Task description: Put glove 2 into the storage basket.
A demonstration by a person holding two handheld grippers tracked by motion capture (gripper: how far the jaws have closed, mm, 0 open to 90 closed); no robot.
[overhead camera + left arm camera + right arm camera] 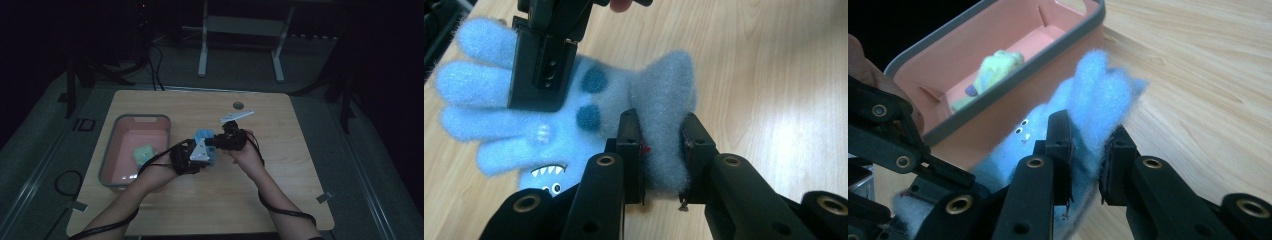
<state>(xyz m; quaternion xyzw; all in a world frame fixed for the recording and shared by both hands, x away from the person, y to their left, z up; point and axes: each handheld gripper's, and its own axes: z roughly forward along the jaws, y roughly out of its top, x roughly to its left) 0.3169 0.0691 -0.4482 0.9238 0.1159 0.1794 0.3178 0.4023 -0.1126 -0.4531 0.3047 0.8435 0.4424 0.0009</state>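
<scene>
1. While both grippers pinch the fluffy light-blue monster-face glove, keep the two grips even: the left gripper has its jaws closed on the glove's grey cuff, and the right gripper has its jaws closed on the bunched blue fingers.
2. As seen from above, the glove hangs between the two hands, just beside the right wall of the pink plastic bin with a grey rim, over the pale wooden table.
3. Judging by the yellow-green fuzzy glove already lying in the bin, the likely step is carrying this glove over the rim and setting it down inside.
4. Lift high enough that the dangling fabric clears the bin's rim, or it may catch.
5. Move both hands together; pulling apart could tug the cuff or fingers out of a grip.
6. Release only once the glove is well over the bin's floor.
</scene>
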